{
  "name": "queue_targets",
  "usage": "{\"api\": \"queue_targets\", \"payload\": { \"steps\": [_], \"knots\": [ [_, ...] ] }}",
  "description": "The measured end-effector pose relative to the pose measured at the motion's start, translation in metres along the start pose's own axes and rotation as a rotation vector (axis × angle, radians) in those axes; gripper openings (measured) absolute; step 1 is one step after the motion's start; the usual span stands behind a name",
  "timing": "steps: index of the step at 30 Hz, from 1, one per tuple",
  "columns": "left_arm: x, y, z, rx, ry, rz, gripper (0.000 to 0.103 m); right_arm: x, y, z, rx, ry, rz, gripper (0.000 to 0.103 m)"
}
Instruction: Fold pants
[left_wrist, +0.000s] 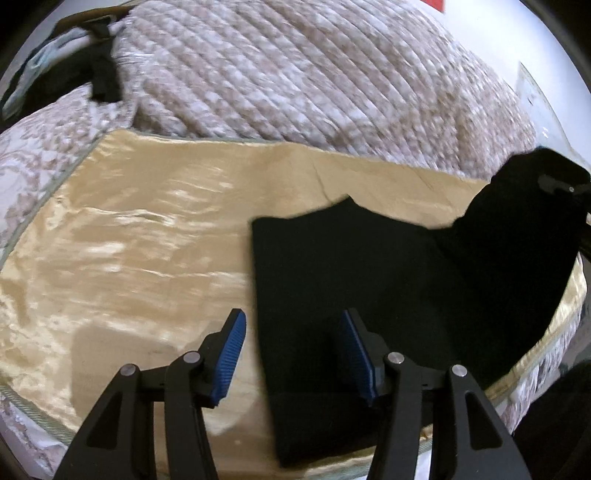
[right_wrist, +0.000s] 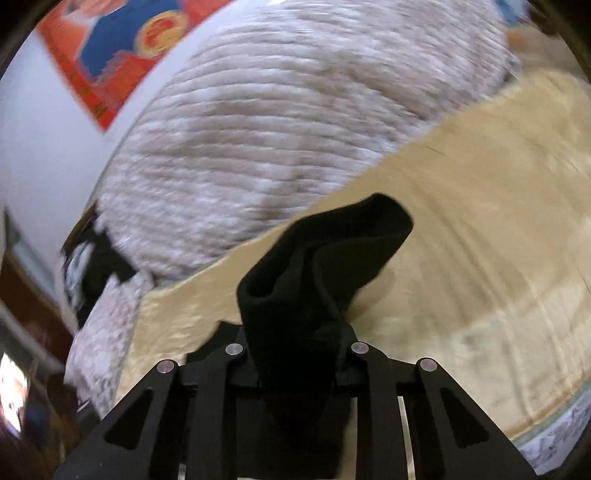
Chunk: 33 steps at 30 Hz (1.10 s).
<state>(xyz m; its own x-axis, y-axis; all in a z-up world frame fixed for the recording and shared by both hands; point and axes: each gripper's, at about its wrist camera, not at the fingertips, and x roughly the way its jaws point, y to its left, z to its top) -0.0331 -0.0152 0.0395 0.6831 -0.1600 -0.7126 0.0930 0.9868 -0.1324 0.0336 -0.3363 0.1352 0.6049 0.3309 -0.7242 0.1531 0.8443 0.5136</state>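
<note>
Black pants (left_wrist: 388, 266) flat on gold bedspread (left_wrist: 147, 229), left gripper (left_wrist: 295, 354) open and empty above them, right gripper (right_wrist: 295, 354) clamped on a lifted bunch of pants, quilt (left_wrist: 295, 74) behind the bedspread.

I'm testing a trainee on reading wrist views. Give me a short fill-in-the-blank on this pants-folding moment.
1. The pants are ____ in colour.
2. The right gripper is shut on the ____.
3. The left gripper stands ____, with blue pads gripping nothing.
4. The pants lie on a shiny ____ sheet.

Missing words: black; pants; open; golden
</note>
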Motion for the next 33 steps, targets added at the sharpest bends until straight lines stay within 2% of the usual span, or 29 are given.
{"api": "queue_targets", "payload": {
  "steps": [4, 9, 13, 15, 17, 20, 24, 27, 29, 33],
  "knots": [
    [-0.005, 0.024, 0.003, -0.065, -0.011, 0.040, 0.057, 0.017, 0.054, -0.011, -0.119, 0.041, 0.055, 0.022],
    [-0.007, 0.053, -0.001, -0.129, 0.011, 0.108, 0.057, 0.066, 0.110, -0.050, -0.260, 0.171, 0.119, 0.022],
    [-0.008, 0.069, -0.005, -0.176, 0.030, 0.125, 0.057, 0.109, 0.126, -0.097, -0.341, 0.298, 0.122, 0.022],
    [-0.011, 0.074, -0.006, -0.193, 0.030, 0.119, 0.057, 0.129, 0.126, -0.122, -0.383, 0.366, 0.090, 0.022],
    [-0.013, 0.077, -0.005, -0.204, 0.025, 0.113, 0.057, 0.131, 0.126, -0.133, -0.409, 0.362, 0.076, 0.022],
    [-0.016, 0.078, -0.003, -0.216, 0.015, 0.098, 0.057, 0.124, 0.131, -0.131, -0.425, 0.347, 0.059, 0.022],
    [-0.019, 0.078, -0.002, -0.219, 0.004, 0.092, 0.057, 0.104, 0.151, -0.125, -0.478, 0.281, 0.055, 0.022],
    [-0.019, 0.079, -0.002, -0.218, 0.004, 0.093, 0.057, 0.112, 0.155, -0.133, -0.478, 0.299, 0.048, 0.022],
    [-0.020, 0.080, -0.002, -0.222, 0.003, 0.096, 0.057, 0.121, 0.154, -0.151, -0.502, 0.331, 0.036, 0.022],
    [-0.019, 0.080, -0.003, -0.225, 0.005, 0.098, 0.057, 0.121, 0.156, -0.162, -0.557, 0.302, 0.026, 0.022]
  ]
}}
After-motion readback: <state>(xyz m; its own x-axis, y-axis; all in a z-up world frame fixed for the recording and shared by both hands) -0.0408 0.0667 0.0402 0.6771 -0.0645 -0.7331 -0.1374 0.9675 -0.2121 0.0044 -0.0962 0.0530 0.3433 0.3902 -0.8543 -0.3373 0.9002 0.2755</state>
